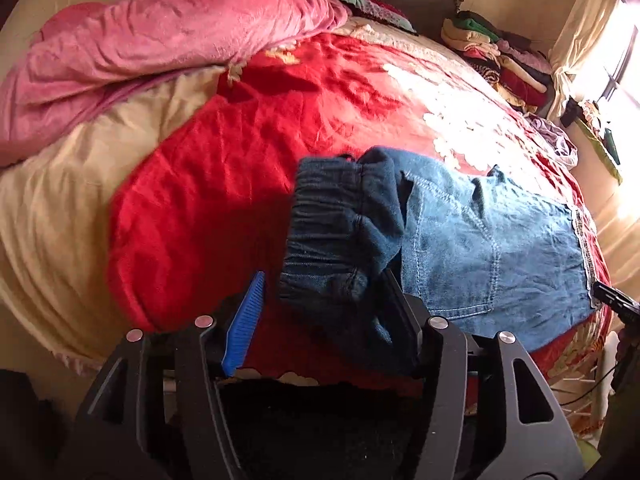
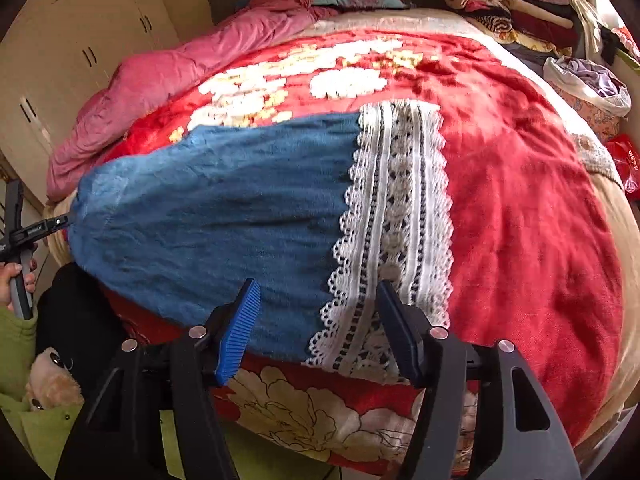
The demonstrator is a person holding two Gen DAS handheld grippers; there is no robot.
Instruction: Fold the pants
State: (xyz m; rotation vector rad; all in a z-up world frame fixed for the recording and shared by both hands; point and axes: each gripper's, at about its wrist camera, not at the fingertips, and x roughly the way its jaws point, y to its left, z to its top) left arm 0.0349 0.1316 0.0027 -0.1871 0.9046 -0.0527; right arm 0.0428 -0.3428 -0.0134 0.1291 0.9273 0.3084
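Sunlit bedroom: a bed (image 1: 80, 208) covered by a red floral blanket (image 2: 520, 208), a pink quilt (image 1: 160, 40) bunched at its far side. Blue denim pants (image 1: 480, 240) lie flat across the blanket. The left gripper (image 1: 320, 320) has its jaws partly open around the dark elastic waistband (image 1: 332, 232), which is bunched against one jaw. The right gripper (image 2: 316, 328) hovers with jaws partly open over the white lace cuff (image 2: 400, 200), gripping nothing. Folded clothes (image 2: 512, 4) sit stacked behind.
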